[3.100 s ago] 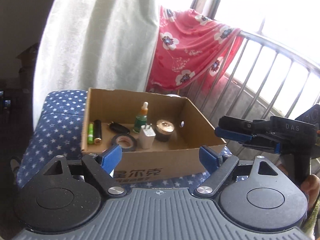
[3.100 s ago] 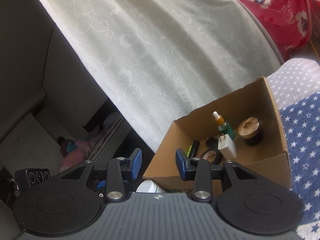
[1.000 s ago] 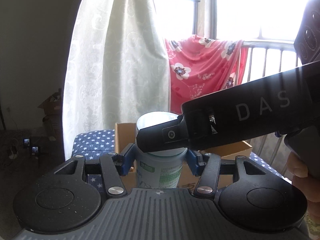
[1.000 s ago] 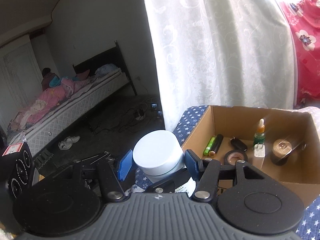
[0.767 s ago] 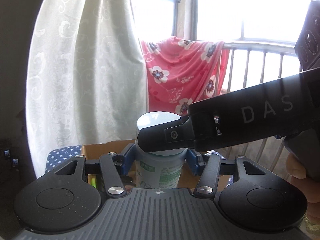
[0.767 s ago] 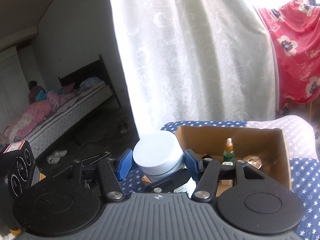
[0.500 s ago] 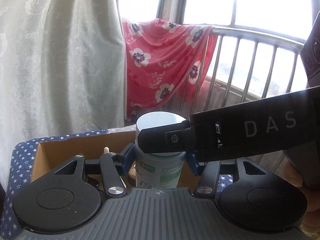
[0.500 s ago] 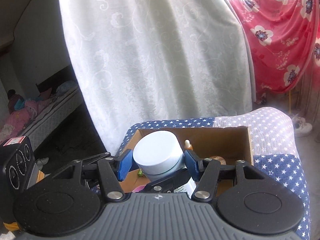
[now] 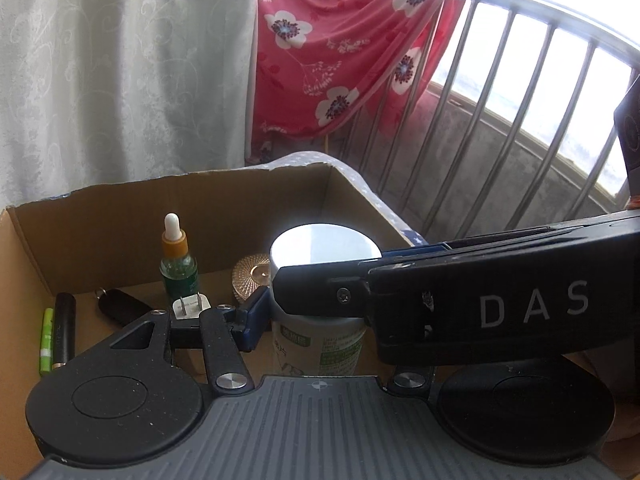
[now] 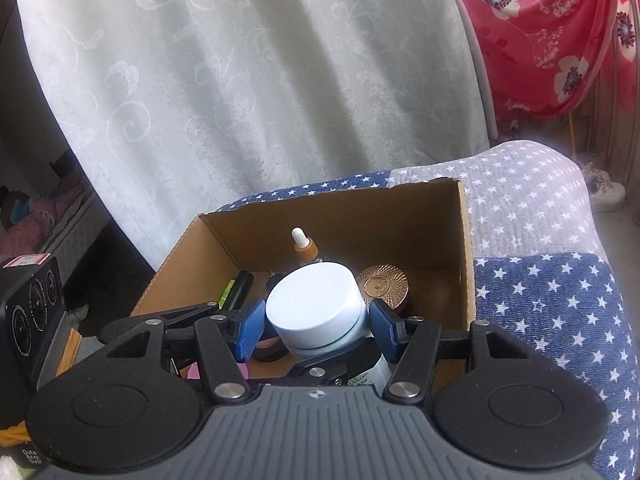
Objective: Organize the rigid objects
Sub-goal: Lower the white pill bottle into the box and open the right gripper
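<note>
Both grippers [image 10: 316, 326] lowered jar [image 10: 316, 304] over box [image 10: 464, 248].

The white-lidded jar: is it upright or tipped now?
Upright. The jar shows its flat white lid on top and its label below, held between both grippers over the box. Whether it touches the floor is hidden.

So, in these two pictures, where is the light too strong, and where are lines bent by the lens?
Left wrist view: the window behind the railing is blown out white, the straight bars look curved, and the jar lid glares. Right wrist view: the lid is overexposed too, the picture corners go dark, and the curtain bows outward.
</note>
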`<state>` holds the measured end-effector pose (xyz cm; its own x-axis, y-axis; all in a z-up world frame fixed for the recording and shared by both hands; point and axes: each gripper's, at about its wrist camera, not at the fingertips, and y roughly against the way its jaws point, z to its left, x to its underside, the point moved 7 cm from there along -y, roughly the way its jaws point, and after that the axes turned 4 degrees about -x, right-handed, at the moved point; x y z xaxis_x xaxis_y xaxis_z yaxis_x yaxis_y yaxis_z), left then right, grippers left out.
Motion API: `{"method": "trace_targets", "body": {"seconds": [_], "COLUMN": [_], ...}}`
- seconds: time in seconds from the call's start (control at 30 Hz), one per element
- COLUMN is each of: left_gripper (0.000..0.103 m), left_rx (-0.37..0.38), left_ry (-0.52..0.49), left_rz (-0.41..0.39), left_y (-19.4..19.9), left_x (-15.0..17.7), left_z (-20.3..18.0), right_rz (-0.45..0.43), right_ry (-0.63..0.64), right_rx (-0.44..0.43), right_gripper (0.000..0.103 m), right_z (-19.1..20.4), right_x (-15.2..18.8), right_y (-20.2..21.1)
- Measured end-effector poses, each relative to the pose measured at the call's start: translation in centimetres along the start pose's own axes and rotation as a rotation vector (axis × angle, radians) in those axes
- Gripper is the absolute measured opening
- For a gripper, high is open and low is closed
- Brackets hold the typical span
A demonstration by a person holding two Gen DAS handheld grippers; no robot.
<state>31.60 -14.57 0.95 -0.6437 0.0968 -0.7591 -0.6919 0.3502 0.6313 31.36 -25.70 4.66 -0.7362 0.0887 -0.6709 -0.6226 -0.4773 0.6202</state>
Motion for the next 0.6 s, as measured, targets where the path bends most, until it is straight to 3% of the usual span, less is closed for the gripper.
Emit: {"method": "trace_targets", "body": {"seconds": [0.6], "left_gripper": [0.065], "left_rx": [-0.033], "left_ry": [-0.053], "left_rz": [-0.011], "left_y": [0.7], "left_x": [0.1], "left_z": [-1.5], "right_rz": [0.031], "right_ry": [-0.028], "right_rx": [0.010], "right_gripper": [0.059], "right_z": [-1.7], "right_x": [0.8], "right_y": [-1.0]}}
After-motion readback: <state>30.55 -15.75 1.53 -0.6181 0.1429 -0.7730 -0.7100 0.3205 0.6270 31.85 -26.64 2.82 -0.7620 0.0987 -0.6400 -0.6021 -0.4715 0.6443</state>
